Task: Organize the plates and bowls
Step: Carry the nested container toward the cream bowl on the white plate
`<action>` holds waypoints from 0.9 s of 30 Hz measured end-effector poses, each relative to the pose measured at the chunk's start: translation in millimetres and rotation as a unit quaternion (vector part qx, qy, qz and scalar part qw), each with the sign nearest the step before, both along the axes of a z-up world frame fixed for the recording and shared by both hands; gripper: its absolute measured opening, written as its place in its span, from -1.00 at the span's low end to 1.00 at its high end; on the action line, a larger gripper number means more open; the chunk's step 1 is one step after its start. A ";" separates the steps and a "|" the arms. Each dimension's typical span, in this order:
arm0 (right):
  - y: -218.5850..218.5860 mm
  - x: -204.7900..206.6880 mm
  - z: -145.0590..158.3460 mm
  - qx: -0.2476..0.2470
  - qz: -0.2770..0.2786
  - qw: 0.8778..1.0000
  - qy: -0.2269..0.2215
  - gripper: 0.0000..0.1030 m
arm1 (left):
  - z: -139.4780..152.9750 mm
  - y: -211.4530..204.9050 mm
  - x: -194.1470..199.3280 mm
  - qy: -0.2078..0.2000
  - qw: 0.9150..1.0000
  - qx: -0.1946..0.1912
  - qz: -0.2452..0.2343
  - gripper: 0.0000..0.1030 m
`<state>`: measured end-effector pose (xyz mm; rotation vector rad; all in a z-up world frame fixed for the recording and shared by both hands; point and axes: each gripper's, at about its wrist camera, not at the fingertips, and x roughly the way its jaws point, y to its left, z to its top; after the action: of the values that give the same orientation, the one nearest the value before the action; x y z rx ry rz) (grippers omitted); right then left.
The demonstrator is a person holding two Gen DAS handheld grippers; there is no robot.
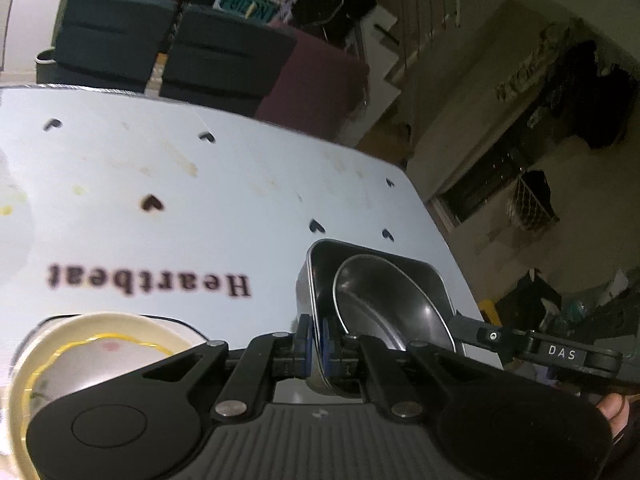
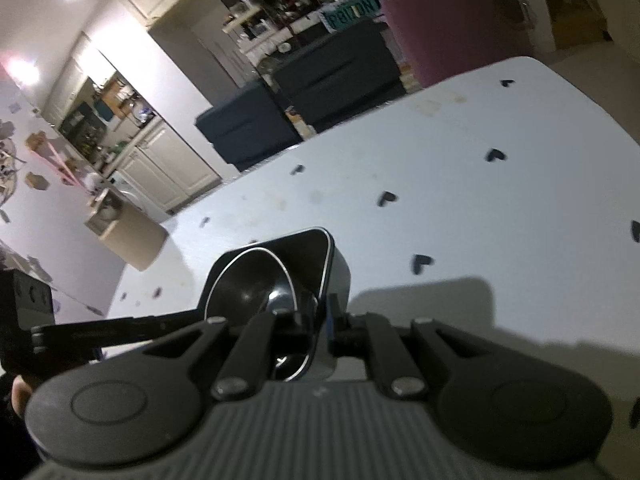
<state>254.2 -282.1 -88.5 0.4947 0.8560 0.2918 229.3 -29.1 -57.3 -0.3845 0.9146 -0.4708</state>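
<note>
A square steel container [image 1: 420, 276] with a round steel bowl [image 1: 380, 300] lying tilted inside it hangs between my two grippers, over the white heart-print tablecloth [image 1: 200, 184]. My left gripper [image 1: 316, 340] is shut on its left wall. My right gripper [image 1: 460, 320] comes in from the right and holds the opposite wall. In the right wrist view the right gripper [image 2: 322, 320] pinches the wall of the container [image 2: 338, 272], the bowl [image 2: 248, 284] shows inside, and the left gripper [image 2: 192, 318] reaches in from the left. A cream plate [image 1: 100, 332] with a yellow ring sits at the lower left.
The cloth bears the word "Heartbeat" and some stains. The table's right edge [image 1: 436, 216] drops to the floor. Beyond the far edge stand dark blue boxes [image 1: 224, 60] and a maroon box [image 1: 320, 84]. A person's hand [image 1: 616, 408] holds the right gripper.
</note>
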 end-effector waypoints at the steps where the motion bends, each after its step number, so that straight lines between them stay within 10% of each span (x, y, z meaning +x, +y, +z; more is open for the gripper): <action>1: 4.5 -0.6 2.1 0.003 0.003 1.000 -0.002 -0.85 | 2.9 4.8 -2.9 -0.003 1.000 -0.002 0.003 -0.91; 27: 109.1 3.5 15.9 0.024 0.089 0.996 -0.017 -0.85 | 20.4 127.0 -78.9 -0.023 0.997 -0.010 0.076 -0.91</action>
<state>257.7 -173.0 -72.6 0.4568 0.8634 0.4837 150.5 97.9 -36.9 -0.4570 0.8296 -0.3474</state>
